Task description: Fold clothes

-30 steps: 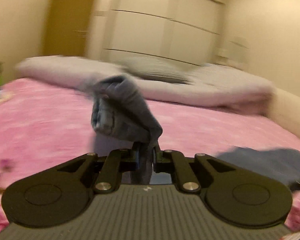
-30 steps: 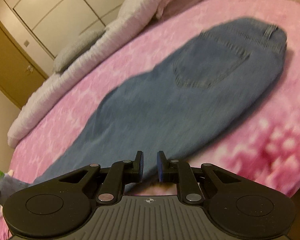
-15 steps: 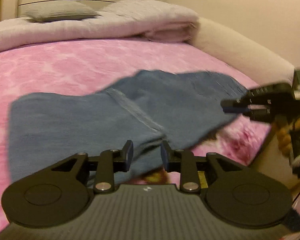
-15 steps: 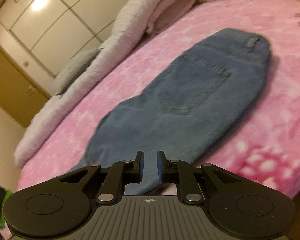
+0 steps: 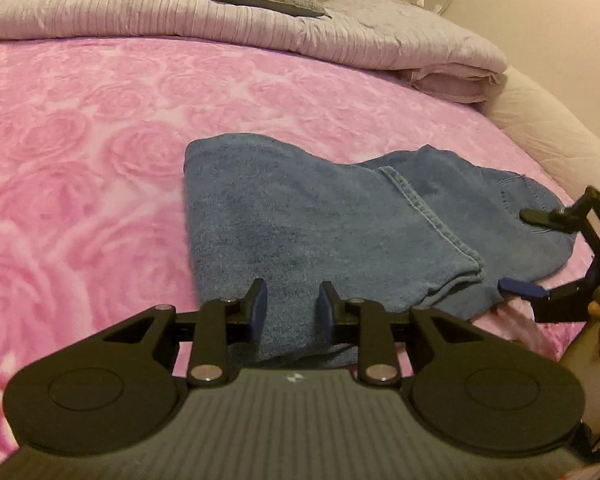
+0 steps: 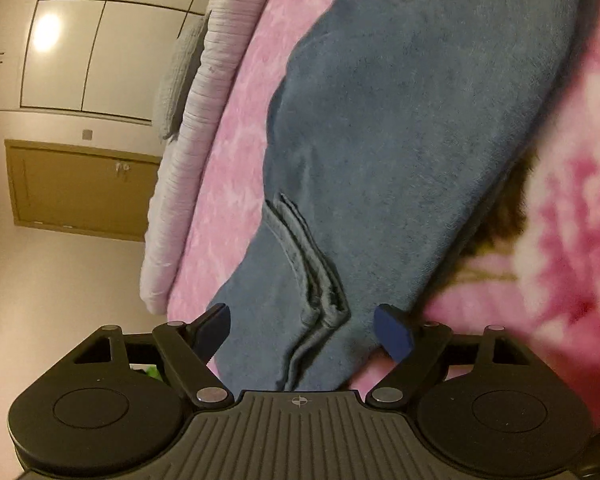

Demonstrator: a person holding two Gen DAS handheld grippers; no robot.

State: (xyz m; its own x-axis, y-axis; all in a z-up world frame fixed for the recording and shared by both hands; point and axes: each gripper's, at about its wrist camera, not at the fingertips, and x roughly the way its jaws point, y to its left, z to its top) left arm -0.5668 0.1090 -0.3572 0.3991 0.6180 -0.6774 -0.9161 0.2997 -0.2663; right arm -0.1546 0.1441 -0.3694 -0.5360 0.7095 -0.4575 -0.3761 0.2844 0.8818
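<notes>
Both tongs (image 5: 292, 306) agape over jeans (image 5: 320, 216)

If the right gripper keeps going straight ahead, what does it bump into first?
Most likely the jeans. The right gripper is open, its fingers either side of the jeans' hem, so denim lies right ahead. How far above the cloth it is I can't tell.

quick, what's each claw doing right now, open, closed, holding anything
Left claw: open, holding nothing, over the folded jeans.
Right claw: wide open, holding nothing, straddling the jeans' hem edge.
</notes>
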